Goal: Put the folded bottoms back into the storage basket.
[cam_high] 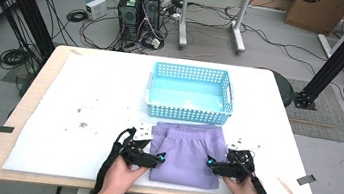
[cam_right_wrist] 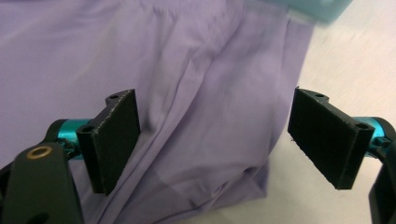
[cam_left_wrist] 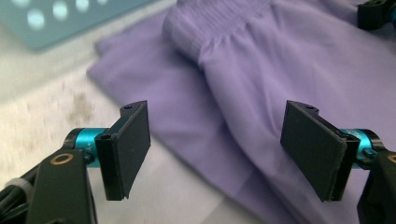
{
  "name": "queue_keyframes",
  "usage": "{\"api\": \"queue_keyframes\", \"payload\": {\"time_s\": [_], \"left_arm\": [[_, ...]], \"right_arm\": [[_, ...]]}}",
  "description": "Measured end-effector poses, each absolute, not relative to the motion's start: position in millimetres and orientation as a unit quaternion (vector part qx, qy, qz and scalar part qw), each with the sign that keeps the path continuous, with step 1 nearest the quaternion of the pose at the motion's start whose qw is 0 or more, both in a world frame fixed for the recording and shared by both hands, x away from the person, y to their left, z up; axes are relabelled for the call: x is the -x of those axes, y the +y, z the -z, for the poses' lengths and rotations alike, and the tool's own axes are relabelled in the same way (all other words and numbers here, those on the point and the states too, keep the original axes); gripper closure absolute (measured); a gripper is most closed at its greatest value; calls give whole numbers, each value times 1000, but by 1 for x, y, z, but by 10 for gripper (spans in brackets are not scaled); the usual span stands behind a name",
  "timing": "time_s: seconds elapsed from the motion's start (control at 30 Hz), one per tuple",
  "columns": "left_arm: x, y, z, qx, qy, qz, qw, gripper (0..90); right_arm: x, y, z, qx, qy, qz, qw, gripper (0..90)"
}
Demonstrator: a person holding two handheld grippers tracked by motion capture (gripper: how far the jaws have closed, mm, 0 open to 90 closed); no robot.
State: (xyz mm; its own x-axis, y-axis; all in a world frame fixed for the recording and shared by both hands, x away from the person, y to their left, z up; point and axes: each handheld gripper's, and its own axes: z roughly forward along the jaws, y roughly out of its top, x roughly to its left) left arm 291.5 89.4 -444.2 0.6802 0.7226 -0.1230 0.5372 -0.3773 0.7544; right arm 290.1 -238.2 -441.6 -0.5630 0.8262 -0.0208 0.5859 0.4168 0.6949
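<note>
purple shorts (cam_high: 187, 153) lay folded on white table (cam_high: 76, 155), just in front of blue basket (cam_high: 191, 92). left gripper (cam_high: 161, 158) at shorts' left edge, jaws wide apart. right gripper (cam_high: 209, 161) at shorts' right edge, jaws wide apart

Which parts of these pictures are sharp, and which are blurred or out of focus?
High view: evenly lit, slightly soft overall, the basket and purple shorts clear enough. Left gripper view: the left gripper and its open jaws are sharp, the shorts' waistband softer, the basket at top left a blur. Right gripper view: the right gripper is sharp, the cloth's folds are fairly clear, the basket corner at top right blurred.
</note>
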Motion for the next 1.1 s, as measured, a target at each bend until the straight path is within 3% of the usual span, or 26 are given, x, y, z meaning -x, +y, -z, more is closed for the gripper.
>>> {"api": "queue_keyframes", "payload": {"time_s": [0.07, 0.33, 0.7, 0.8, 0.83, 0.87, 0.93, 1.1], "left_arm": [[-292, 91, 448, -819, 396, -104, 402, 242], [-291, 86, 447, -813, 410, -111, 398, 247], [-291, 84, 447, -809, 416, -108, 401, 275], [-292, 80, 447, -813, 408, -115, 399, 305], [-293, 78, 447, -813, 407, -115, 400, 361], [-293, 78, 447, -814, 405, -115, 400, 361], [-295, 77, 447, -813, 406, -114, 402, 426], [-297, 77, 447, -810, 407, -110, 407, 516]], "right_arm": [[-295, -239, 446, -444, 824, -314, 157, 170], [-298, -244, 443, -458, 819, -321, 132, 193], [-298, -239, 444, -459, 820, -312, 142, 193], [-296, -237, 444, -453, 822, -313, 147, 264], [-295, -236, 444, -446, 824, -319, 146, 335], [-295, -236, 444, -446, 824, -319, 146, 335], [-294, -234, 443, -436, 828, -322, 144, 418], [-294, -233, 443, -435, 827, -326, 143, 474]]}}
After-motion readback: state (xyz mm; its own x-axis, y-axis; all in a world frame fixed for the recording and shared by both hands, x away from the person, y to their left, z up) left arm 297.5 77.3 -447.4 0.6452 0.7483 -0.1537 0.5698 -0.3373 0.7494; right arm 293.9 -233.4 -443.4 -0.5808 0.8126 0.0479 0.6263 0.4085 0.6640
